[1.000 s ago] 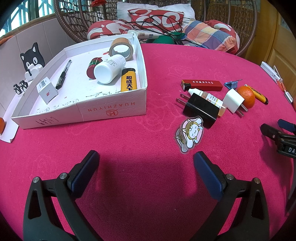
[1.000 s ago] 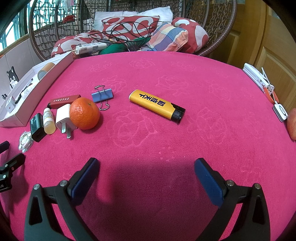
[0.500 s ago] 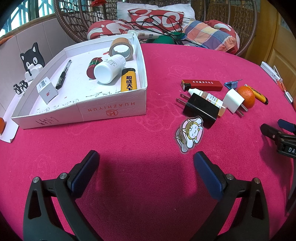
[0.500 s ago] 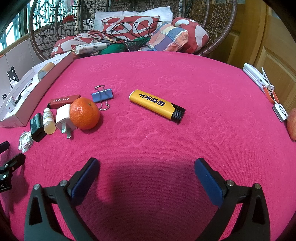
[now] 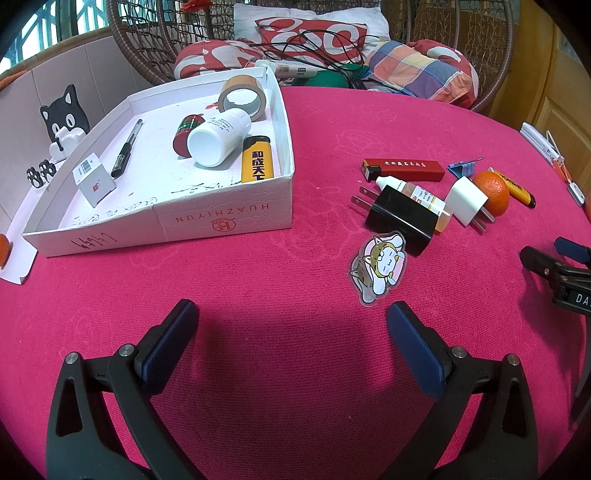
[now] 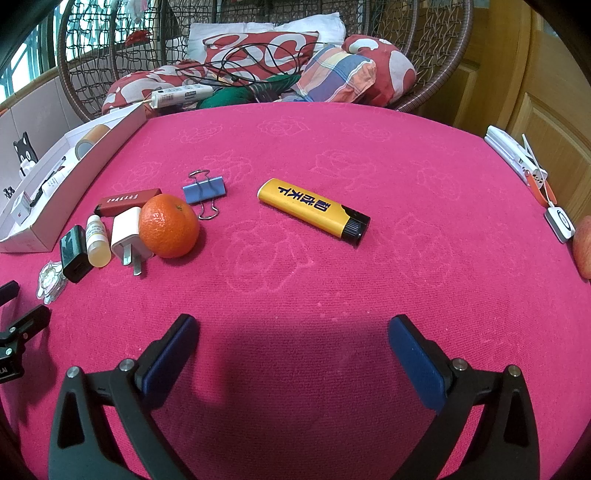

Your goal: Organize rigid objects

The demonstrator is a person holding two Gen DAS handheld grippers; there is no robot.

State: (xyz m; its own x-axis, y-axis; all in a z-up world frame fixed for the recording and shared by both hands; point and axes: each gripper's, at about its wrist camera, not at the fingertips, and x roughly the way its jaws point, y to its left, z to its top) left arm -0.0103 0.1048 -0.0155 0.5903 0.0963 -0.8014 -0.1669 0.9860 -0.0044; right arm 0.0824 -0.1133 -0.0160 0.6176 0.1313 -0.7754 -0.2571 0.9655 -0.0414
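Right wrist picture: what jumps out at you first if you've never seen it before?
The bright orange tangerine pops out at left, pressed against a white plug adapter. A yellow lighter lies alone mid-table on the pink tablecloth, ahead of the open right gripper.

A round table (image 6: pixel 332 147) is covered by a magenta cloth with a faint embossed rose pattern. Behind it a brown wicker hanging chair (image 6: pixel 424 55) is seen, filled with red-and-white cushions (image 6: pixel 258 48), a white pillow (image 6: pixel 229 29) and a plaid cushion (image 6: pixel 332 77); black cables (image 6: pixel 240 62) are draped over them. Varnished wooden panelling (image 6: pixel 535 92) is seen at the right. At the left a pale tiled ledge (image 5: pixel 55 85) is seen, with a window with grille (image 5: pixel 48 29) above it, through which daylight is admitted. A black cat figure (image 5: pixel 64 116) is stood against the ledge.
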